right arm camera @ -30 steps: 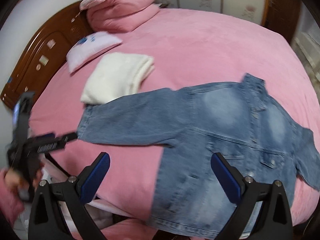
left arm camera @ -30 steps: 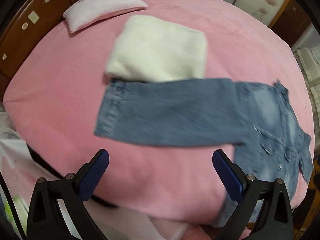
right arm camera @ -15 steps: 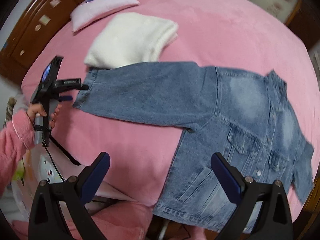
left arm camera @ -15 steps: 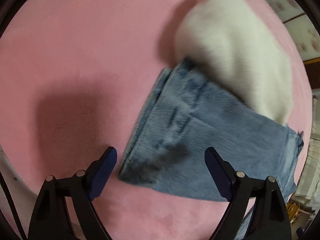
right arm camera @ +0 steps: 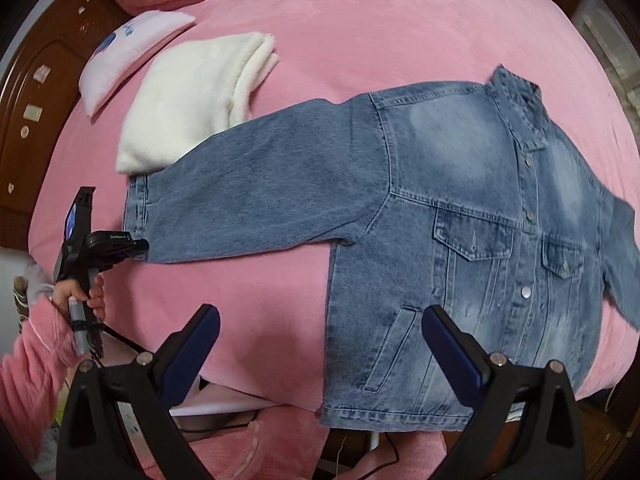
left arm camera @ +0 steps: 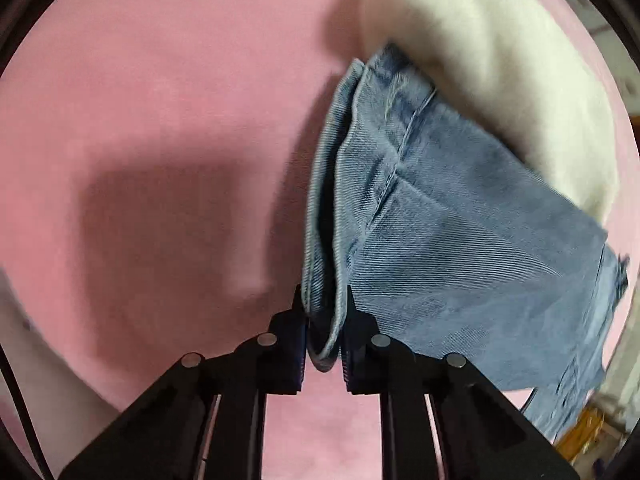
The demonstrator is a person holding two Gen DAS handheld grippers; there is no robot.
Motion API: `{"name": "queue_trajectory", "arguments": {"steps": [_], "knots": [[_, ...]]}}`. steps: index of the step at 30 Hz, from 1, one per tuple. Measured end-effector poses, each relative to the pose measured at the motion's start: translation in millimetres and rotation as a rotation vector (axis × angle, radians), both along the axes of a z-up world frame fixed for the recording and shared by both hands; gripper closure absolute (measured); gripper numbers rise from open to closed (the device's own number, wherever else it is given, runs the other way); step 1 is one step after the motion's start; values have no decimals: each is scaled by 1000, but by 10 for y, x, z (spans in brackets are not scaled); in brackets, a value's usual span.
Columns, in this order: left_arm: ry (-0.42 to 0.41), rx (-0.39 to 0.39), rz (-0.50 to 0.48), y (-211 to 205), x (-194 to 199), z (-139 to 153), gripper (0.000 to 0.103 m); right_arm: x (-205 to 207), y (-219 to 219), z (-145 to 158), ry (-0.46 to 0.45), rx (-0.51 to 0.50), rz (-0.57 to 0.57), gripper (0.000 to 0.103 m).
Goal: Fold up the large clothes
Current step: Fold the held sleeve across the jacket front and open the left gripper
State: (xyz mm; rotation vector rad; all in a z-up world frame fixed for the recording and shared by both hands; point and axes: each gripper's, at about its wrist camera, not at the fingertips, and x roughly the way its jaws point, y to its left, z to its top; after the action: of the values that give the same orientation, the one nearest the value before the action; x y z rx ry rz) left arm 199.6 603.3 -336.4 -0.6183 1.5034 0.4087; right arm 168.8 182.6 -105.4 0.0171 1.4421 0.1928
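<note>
1. So far, hardly any folding is done. The denim jacket (right arm camera: 460, 208) lies front side up on the pink bed (right arm camera: 360, 32), spread out flat. Its buttons and pockets face up.

2. One long sleeve (right arm camera: 248, 192) sticks out to the side, away from the body of the jacket. The other sleeve hangs near the far edge of the bed and is not folded either.

3. The left gripper (left arm camera: 324, 340) has closed its two fingers on the cuff (left arm camera: 328, 272) of the long sleeve. The cuff edge is pinched tight between the pads, at the corner nearest the person. In the right wrist view you can see this gripper (right arm camera: 138, 248) at the end of the sleeve, with the person's hand (right arm camera: 86, 292) holding its handle.

4. The right gripper (right arm camera: 320, 328) is wide open and holds nothing. It hangs over the bottom part of the jacket, close to the hem (right arm camera: 400, 416), and is not touching the cloth.

5. A white folded garment (right arm camera: 192, 108) sits just beside the sleeve, and the cuff end touches it. It looks finished already, but that is my guess.

6. What is left, I think: bring the sleeve over onto the jacket's chest, do the same with the other sleeve, then fold the body into a neat small shape.
</note>
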Motion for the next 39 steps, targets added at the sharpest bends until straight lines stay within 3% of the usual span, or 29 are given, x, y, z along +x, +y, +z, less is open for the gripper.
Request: {"name": "queue_trajectory", "arguments": {"steps": [4, 8, 15, 17, 21, 23, 27, 31, 34, 35, 37, 39], "knots": [[-57, 83, 25, -279, -131, 241, 93, -67, -123, -47, 8, 39, -16, 2], [-159, 97, 38, -635, -257, 604, 94, -105, -337, -42, -7, 99, -42, 2], [-328, 183, 38, -1438, -140, 1602, 94, -23, -994, -5, -55, 235, -101, 2], [-355, 201, 38, -1649, -282, 1913, 94, 50, -1270, -2, -66, 282, -124, 2], [-444, 175, -14, -2428, 23, 2422, 94, 165, -1809, 72, -129, 334, -164, 2], [-479, 165, -64, -2864, 157, 2519, 94, 202, -2086, 95, -173, 337, -186, 2], [-518, 86, -143, -3604, 486, 2540, 93, 256, -2649, 48, -219, 338, -248, 2], [-472, 77, -286, -4414, 805, 2292, 93, 260, -3157, -85, -247, 327, -354, 2], [-438, 7, -347, -4880, 955, 1975, 89, 227, -3484, -225, -275, 325, -430, 2], [-403, -19, -363, -4998, 1015, 1872, 85, 220, -3570, -276, -278, 319, -453, 2], [-276, -117, -400, -5256, 1135, 1546, 50, 216, -3716, -374, -269, 307, -487, 2], [-201, -149, -392, -5382, 1147, 1352, 28, 199, -3824, -453, -252, 302, -510, 2]]}}
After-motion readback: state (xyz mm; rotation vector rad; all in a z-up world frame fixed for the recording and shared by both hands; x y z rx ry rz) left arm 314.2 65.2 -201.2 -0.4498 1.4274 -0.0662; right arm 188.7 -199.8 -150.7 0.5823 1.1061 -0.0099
